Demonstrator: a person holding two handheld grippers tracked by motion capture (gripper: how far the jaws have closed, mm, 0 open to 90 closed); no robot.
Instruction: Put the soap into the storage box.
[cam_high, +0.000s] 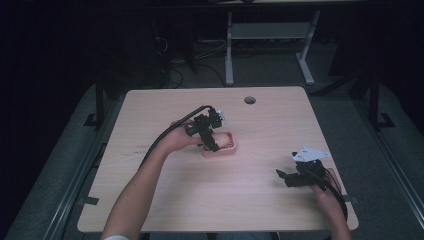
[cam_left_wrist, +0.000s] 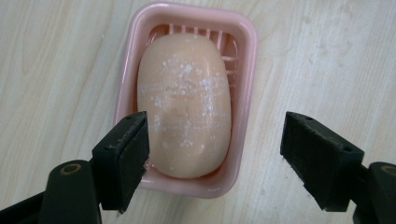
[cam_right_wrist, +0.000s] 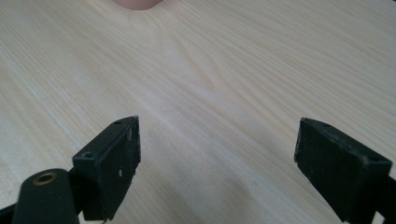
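The soap bar lies in the pink soap dish near the centre of the table. Left gripper hangs above the dish, jaws spread wide, gripping nothing. Right gripper, well right of the dish, is spread wide and empty.

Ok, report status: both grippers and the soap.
Left gripper open, jaws over the soap, nothing gripped. Soap lying in pink dish. Right gripper open, over bare table. Nothing in the way.
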